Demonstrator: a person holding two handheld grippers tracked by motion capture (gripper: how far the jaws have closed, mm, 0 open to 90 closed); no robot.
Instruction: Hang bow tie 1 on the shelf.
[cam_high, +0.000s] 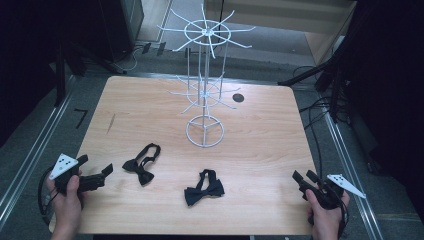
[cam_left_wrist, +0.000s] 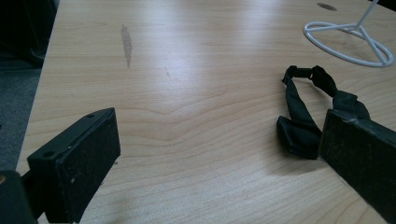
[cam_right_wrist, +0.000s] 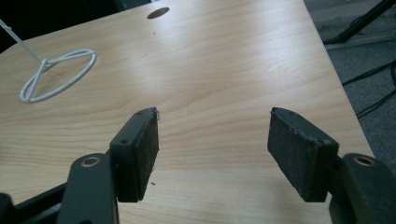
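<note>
While both grippers, left (cam_high: 106, 170) and right (cam_high: 305, 177), wait wide open at the tabletop's (cam_high: 260, 145) near corners, two bow ties (cam_high: 142, 165) (cam_high: 204, 188) lie between.

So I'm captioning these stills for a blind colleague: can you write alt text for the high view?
Two black bow ties lie on a wooden table in front of a white wire display rack with bare hooks. At the near corners, a person's hands hold the left gripper and right gripper, both open and apart from the ties.
</note>
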